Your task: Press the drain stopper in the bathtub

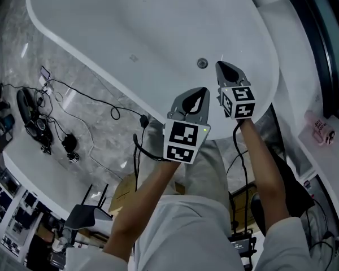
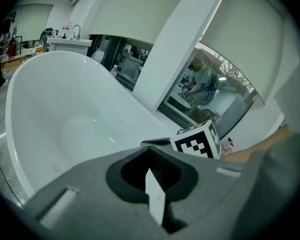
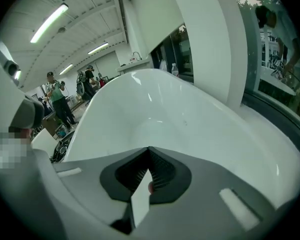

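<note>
While your right gripper [image 1: 220, 66] hangs over the near end of the bathtub [image 1: 130, 16], its jaws are pressed together with nothing between them, and its own view shows the closed tips pointing along the white tub. The drain stopper [image 1: 201, 63] lies just beside that tip, on its left, with a thin strip of white showing between the two. You cannot tell from above whether the tip is down at the stopper's level.

Your left gripper [image 1: 199, 92] is likewise closed and empty, held nearer to you and to the left of the right one. The stopper sits ahead of its tip, apart from it. The left gripper view catches the right gripper's marker cube [image 2: 199, 140] just beyond its jaws, to the right. Farther left of both tools, outside the tub, cables [image 1: 116, 113] trail over the marbled floor [image 1: 22, 49].
</note>
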`<action>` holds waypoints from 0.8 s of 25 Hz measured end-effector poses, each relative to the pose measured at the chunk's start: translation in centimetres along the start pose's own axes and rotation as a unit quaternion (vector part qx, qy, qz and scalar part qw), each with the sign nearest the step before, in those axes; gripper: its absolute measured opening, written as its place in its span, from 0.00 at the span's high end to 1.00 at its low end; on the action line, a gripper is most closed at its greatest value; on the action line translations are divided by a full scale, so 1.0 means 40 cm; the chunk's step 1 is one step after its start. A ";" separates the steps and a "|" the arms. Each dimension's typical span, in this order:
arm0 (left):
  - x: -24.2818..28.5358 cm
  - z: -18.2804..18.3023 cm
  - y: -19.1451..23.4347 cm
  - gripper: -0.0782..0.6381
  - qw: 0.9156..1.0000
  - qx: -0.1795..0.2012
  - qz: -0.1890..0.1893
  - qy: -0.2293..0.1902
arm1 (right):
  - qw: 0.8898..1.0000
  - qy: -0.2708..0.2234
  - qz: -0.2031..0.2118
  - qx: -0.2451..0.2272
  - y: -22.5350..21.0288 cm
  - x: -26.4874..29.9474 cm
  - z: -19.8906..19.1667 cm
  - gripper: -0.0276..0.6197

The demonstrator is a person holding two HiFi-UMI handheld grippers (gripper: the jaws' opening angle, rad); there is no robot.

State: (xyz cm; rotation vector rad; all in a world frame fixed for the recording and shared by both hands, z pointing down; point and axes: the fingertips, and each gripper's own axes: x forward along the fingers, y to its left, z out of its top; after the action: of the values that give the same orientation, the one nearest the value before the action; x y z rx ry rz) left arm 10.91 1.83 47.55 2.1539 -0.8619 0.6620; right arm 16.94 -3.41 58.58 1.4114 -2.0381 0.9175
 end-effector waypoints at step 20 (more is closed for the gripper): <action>-0.309 0.212 -0.120 0.89 0.996 -0.008 0.016 -0.087 | 0.988 -0.146 0.035 -0.034 0.189 -0.401 0.379 0.95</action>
State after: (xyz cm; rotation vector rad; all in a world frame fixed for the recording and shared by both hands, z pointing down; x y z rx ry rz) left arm 8.08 2.46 32.06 2.2109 -0.9907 0.4865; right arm 15.02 -3.35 35.33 1.5200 -2.3222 0.6930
